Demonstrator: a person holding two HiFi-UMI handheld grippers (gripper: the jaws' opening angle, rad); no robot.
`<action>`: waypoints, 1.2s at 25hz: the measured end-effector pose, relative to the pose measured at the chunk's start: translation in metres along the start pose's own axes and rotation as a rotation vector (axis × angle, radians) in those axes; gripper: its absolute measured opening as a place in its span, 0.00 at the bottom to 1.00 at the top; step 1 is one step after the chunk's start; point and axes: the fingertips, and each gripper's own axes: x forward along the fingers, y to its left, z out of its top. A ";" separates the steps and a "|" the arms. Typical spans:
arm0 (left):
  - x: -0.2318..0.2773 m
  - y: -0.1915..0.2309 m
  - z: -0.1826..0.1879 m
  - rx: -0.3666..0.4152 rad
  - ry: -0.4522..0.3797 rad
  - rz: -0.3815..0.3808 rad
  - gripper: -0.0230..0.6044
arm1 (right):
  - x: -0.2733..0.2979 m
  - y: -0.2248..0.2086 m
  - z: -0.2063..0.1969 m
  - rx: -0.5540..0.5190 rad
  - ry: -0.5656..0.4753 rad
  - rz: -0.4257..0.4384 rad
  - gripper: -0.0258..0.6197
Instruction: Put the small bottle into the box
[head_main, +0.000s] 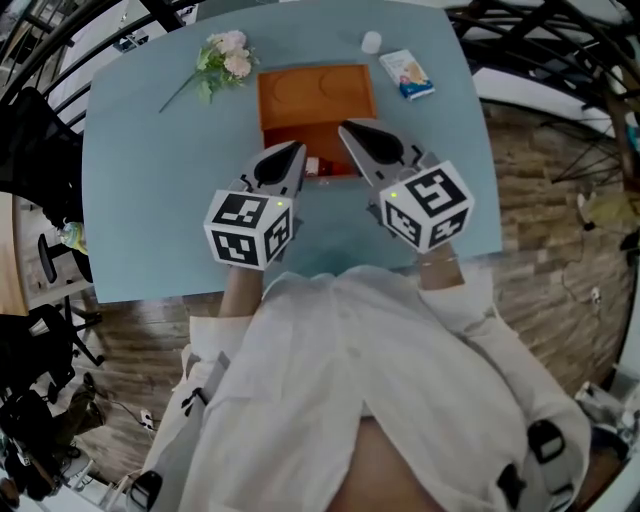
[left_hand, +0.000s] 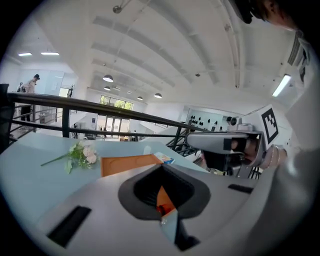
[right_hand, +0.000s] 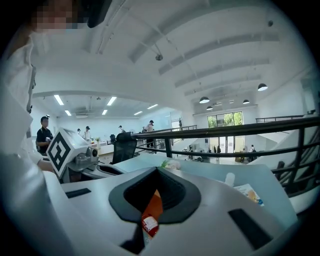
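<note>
Closest to me was my white coat, both sleeves reaching out over the near edge of the pale blue table. I held my left gripper and my right gripper side by side above the table. They were apart from each other, both pointing away from me and slightly down toward the box.

My left jaws were pressed together with nothing pinched between them. My right jaws were likewise closed tip to tip and carried nothing.

Below and between the two tips lay the small bottle, red with a white label. It was inside the near half of the orange box, close to its front wall. Through the slot in each gripper's own view I could see that bottle against a strip of orange. The far half of the box lay open and flat and showed round hollows.

Farther on, to the left of the box, lay a sprig of pale flowers. To the right lay a small printed packet, and beyond that, near the far edge, stood a little white container. Past the table ran a dark railing. The room around was a bright hall with ceiling lamps, where a few people stood far off.
</note>
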 end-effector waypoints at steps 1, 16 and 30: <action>-0.001 0.000 0.003 0.006 -0.009 0.003 0.04 | -0.002 -0.001 0.000 0.005 0.000 -0.012 0.04; -0.012 -0.006 0.004 0.032 -0.023 0.033 0.04 | -0.020 -0.003 -0.015 0.022 -0.036 -0.120 0.04; -0.012 -0.006 -0.003 -0.002 -0.010 0.023 0.04 | -0.015 0.002 -0.037 0.026 0.015 -0.109 0.04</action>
